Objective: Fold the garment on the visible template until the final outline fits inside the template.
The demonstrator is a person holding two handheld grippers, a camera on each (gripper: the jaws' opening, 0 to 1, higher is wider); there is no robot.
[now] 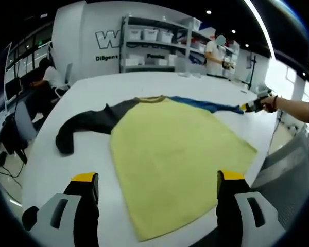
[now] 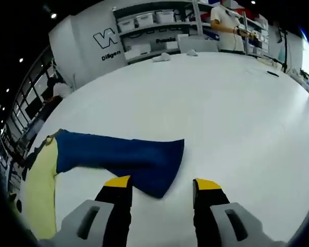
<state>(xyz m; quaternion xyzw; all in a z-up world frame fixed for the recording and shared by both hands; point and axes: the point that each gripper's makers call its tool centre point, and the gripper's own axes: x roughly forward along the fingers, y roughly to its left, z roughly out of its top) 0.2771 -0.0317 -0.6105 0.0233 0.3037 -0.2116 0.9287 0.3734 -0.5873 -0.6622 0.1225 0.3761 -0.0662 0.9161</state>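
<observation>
Lying flat on a white table (image 1: 159, 82), the garment (image 1: 170, 149); both grippers gape, empty.

Shelving (image 1: 159, 43) with bins (image 1: 150, 35); seated person (image 1: 49, 77).

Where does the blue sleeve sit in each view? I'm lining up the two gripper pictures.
Left gripper view: the blue sleeve runs from the shirt's collar toward the right gripper at right of centre.
Right gripper view: it lies lower centre-left, its cuff between the open jaws.
Shared landmark: the yellow shirt body.
</observation>
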